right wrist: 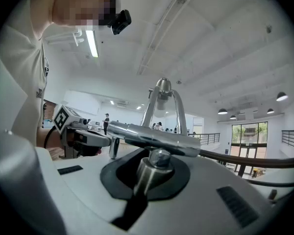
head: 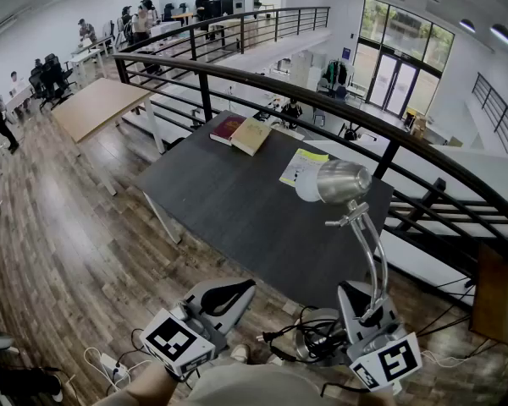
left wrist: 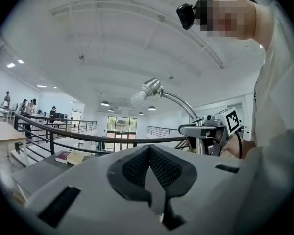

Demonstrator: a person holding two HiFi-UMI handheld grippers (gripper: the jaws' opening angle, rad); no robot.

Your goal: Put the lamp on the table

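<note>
Beyond the lamp (head: 343,182), table (head: 229,205) with books (head: 251,135) (railing (head: 205,91) behind)

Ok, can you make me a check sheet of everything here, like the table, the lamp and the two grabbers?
Surface: dark grey rectangular table, mostly bare; the lamp is not on it yet.
Job's things: shiny chrome gooseneck lamp, held up in the air by the table's near edge.
Clutter: dark red book and tan book side by side at the far edge; yellow-green leaflet nearby.
Grippers: left gripper shut, empty; right gripper shut on the lamp's stem.
Cables: black cord bunched near the lamp's bottom; white cable on the floor.
Surroundings: black metal railing behind the table, wooden floor, people at far desks.
</note>
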